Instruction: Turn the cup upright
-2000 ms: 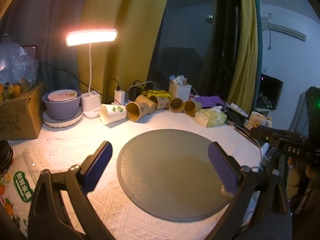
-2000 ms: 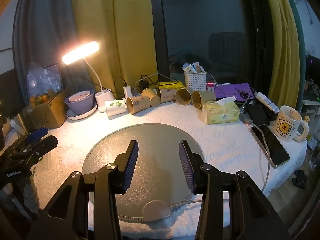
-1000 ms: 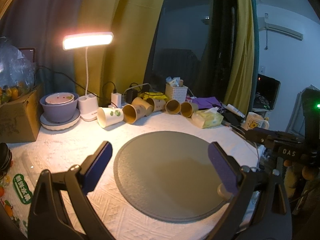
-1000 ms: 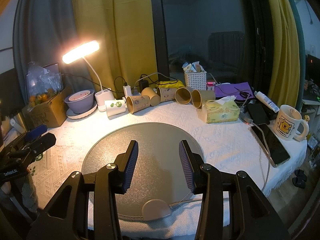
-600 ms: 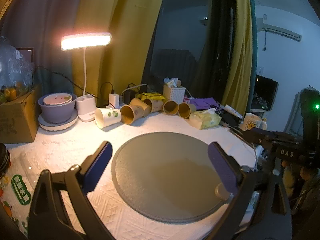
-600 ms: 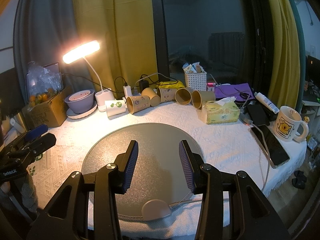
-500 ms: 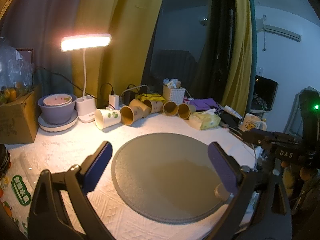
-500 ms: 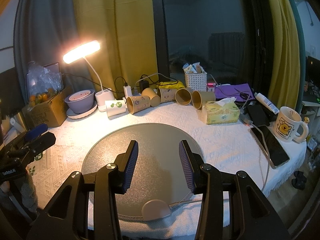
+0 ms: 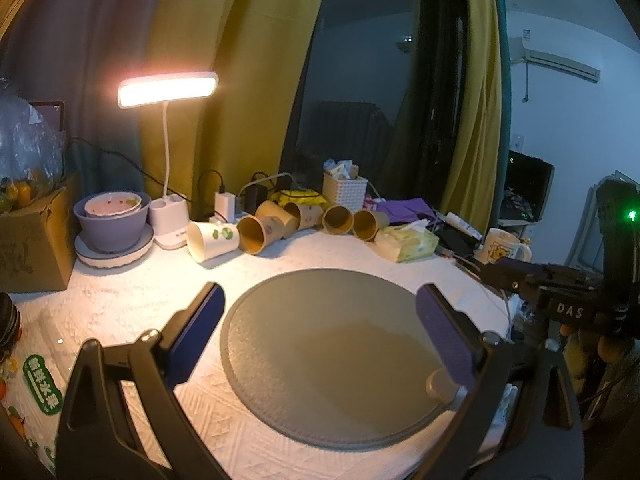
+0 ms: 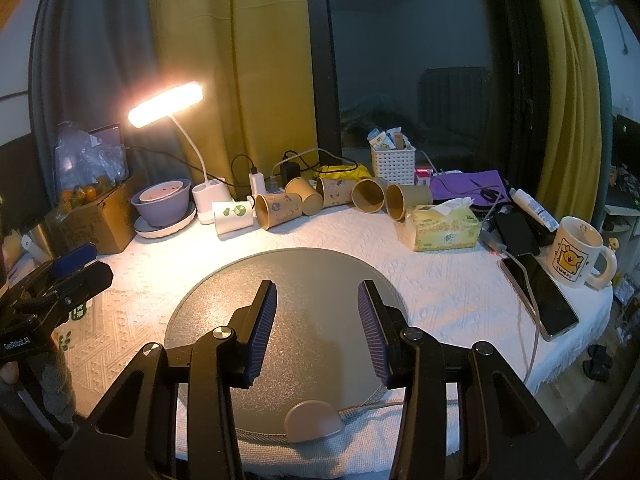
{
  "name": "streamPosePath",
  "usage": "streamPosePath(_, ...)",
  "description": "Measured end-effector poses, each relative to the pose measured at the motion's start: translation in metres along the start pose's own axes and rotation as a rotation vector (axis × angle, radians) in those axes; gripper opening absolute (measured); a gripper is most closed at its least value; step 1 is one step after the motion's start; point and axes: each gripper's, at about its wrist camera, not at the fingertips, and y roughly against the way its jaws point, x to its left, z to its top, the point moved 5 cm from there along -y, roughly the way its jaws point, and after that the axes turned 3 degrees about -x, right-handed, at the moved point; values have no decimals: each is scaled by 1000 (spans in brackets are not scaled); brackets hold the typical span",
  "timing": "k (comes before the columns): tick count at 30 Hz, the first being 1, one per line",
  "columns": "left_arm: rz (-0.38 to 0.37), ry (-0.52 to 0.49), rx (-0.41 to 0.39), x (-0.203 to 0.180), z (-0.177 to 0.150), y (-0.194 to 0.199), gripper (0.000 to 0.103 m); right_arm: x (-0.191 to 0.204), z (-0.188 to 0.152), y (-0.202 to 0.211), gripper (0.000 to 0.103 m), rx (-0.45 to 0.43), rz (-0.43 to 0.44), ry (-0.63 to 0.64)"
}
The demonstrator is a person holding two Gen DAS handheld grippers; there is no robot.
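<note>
Several paper cups lie on their sides in a row at the back of the table: a white cup with green dots (image 9: 212,240) (image 10: 234,216) at the left, then brown cups (image 9: 260,234) (image 10: 278,210) running right to the last one (image 10: 406,200). My left gripper (image 9: 320,320) is open wide and empty, above the near part of a round grey mat (image 9: 340,340). My right gripper (image 10: 316,320) is open and empty over the same mat (image 10: 288,280). Both are well short of the cups.
A lit desk lamp (image 9: 168,88), purple bowls on a plate (image 9: 112,220) and a cardboard box (image 9: 28,240) stand back left. A tissue pack (image 10: 442,228), white basket (image 10: 392,164), phones (image 10: 540,296) and a mug (image 10: 576,252) are on the right.
The left gripper has drawn back and turned slightly, so the cups and lamp shifted a little left and farther in its view. The right gripper has barely moved. Both stay open.
</note>
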Motion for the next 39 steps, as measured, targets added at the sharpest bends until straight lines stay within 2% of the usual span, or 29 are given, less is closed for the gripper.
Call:
streamPosePath(27,-19,-6,-9,-5,5,4,97,5,3,0,45,-2,-2,5)
streamPosePath(34,-47,-18,22,-8,6,-7,97,15,8,-2,45,10,-3,15)
streamPosePath(39,-64,-66,82,-6,8,-32,97,10,9,-24,45,42,-7,35)
